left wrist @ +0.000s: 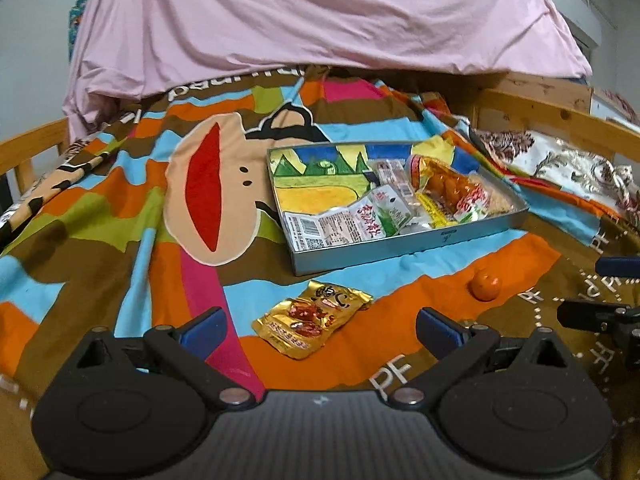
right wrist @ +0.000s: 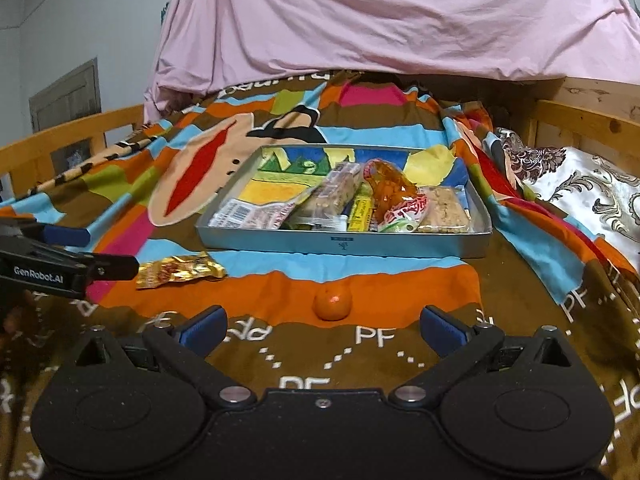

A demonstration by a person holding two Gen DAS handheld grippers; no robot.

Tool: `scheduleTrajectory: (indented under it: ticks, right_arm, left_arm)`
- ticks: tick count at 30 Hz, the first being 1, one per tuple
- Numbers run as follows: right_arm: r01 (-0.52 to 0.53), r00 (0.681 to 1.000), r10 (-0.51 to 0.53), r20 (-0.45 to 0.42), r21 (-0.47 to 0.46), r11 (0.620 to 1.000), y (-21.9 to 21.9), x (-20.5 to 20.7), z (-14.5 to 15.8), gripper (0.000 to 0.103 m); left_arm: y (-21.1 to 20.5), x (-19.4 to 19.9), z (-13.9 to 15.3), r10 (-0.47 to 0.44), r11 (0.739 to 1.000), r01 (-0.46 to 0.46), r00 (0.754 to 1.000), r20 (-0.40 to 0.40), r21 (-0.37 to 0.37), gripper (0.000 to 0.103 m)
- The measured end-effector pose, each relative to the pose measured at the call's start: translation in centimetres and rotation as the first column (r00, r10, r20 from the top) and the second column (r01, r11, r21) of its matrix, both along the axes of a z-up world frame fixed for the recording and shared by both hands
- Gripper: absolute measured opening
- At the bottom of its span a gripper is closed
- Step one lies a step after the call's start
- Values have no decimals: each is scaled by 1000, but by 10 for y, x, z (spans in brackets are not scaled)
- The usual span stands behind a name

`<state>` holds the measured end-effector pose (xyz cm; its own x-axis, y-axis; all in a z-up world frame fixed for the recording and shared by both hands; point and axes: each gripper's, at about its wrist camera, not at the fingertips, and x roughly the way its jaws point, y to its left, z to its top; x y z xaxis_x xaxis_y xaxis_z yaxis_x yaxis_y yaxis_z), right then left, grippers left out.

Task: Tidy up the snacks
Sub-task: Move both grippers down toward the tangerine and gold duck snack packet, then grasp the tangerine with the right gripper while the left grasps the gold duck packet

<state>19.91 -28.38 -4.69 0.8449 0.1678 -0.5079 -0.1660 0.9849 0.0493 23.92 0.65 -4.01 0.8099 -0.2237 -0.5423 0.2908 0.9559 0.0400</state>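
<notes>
A shallow grey tin tray (left wrist: 400,246) (right wrist: 344,246) sits on a colourful blanket and holds several snack packets, among them an orange-red bag (left wrist: 452,188) (right wrist: 394,192) and a white packet (left wrist: 352,224). A gold snack packet (left wrist: 310,318) (right wrist: 180,271) lies on the blanket in front of the tray, just ahead of my open, empty left gripper (left wrist: 320,330). A small orange (left wrist: 485,285) (right wrist: 333,303) lies just ahead of my open, empty right gripper (right wrist: 322,330). The left gripper also shows in the right wrist view (right wrist: 68,256).
A pink sheet (left wrist: 320,20) hangs over the back of the bed. Wooden bed rails (left wrist: 552,120) (right wrist: 72,132) run along both sides. A floral pillow (right wrist: 592,192) lies at the right of the tray.
</notes>
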Motion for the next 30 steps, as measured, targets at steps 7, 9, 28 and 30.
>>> scheduleTrajectory:
  ticks: [7,9,28,30]
  right_arm:
    - [18,999,-18,-38,17,1000,-8,29,-17,102]
    - [17,999,-16,-51,26,1000,-9,38,-21,102]
    - [-89,984,108,-139,131,987,1,95,-50,82]
    - [-107,983,124,-138,122,987,6,95,-50,78]
  left_arm:
    - [-7,44,-17,-108,988,115,992,-65,107,103]
    - [-7,57,-22,-131,982,142,987,-96,125,103]
    - [-5,105,-47,-247,960,275,921,-303,52,99]
    - [-10,102,-46,-248,960,275,919,-307,46,97]
